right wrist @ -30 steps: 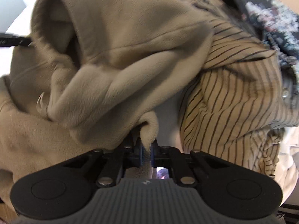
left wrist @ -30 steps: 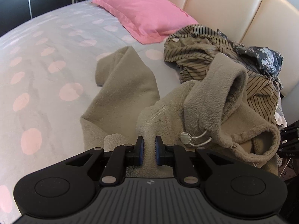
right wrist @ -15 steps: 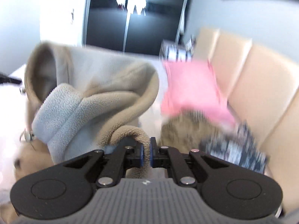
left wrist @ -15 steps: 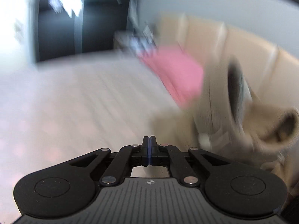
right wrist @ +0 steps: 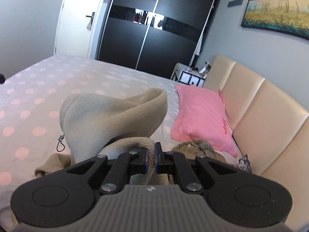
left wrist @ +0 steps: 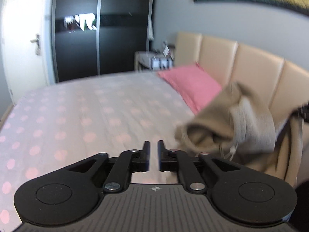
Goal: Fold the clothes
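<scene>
We judge the beige fleece hooded jacket (right wrist: 115,116), lifted over the pink-dotted bed (right wrist: 38,89) at centre frame, could slip, since only the right tongs (right wrist: 151,159) stay clenched on a thin fold. The left tongs (left wrist: 153,155), empty, are opening. A second ago the jacket lay heaped beside the striped shirt (right wrist: 200,147).
</scene>
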